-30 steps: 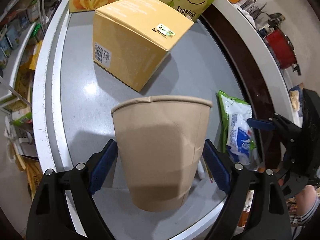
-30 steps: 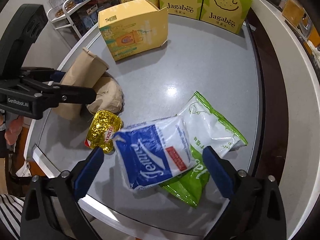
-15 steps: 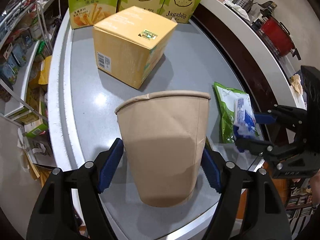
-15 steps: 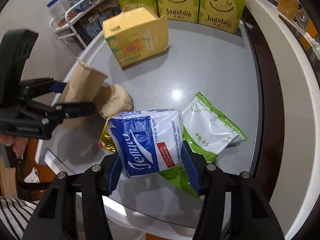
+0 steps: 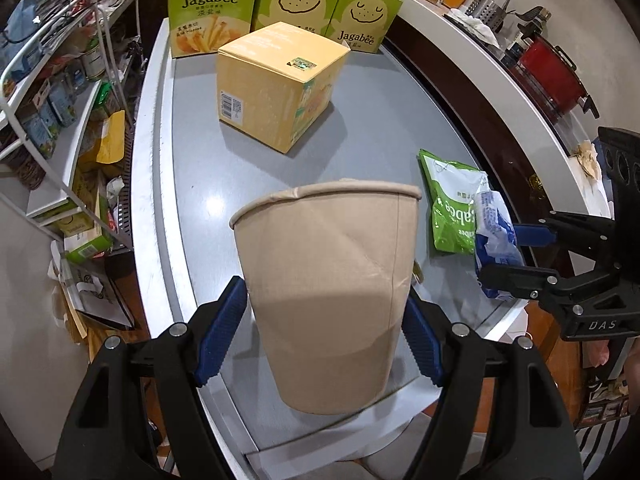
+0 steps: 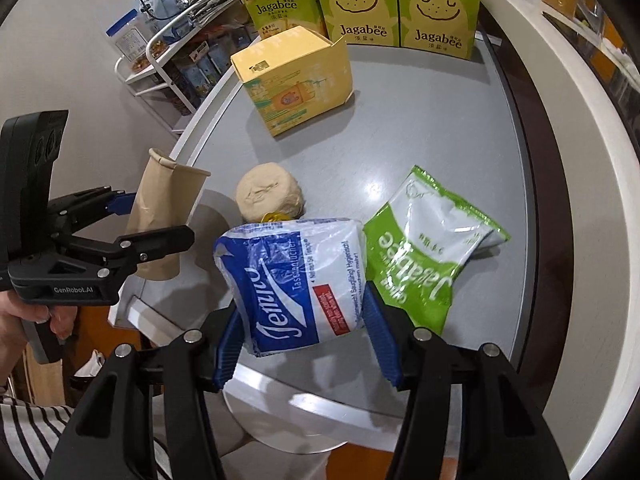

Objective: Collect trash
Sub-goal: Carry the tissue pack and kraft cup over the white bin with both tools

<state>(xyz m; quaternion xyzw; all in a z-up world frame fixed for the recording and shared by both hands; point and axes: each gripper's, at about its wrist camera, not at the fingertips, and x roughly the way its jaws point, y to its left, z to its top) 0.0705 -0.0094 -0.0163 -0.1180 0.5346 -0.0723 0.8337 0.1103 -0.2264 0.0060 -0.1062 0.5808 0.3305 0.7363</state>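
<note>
My left gripper (image 5: 320, 336) is shut on a crumpled brown paper cup (image 5: 328, 280) and holds it above the near edge of the grey table (image 5: 372, 136); the cup also shows in the right wrist view (image 6: 164, 216). My right gripper (image 6: 304, 336) is shut on a blue and white tissue packet (image 6: 296, 280), lifted off the table; the packet shows in the left wrist view (image 5: 494, 236). A green Jagabee snack bag (image 6: 420, 256) lies flat to its right. A crushed brown paper ball (image 6: 268, 194) and a gold wrapper (image 6: 274, 216) lie behind the packet.
A yellow cardboard box (image 5: 280, 84) stands mid-table. Three green Jagabee boxes (image 6: 360, 12) line the far edge. A white wire shelf rack (image 5: 52, 100) with goods stands left of the table. A white counter (image 6: 580, 160) runs along the right.
My right gripper closed on the tissue packet and lifted it off the table. My left gripper drew back and up with the cup.
</note>
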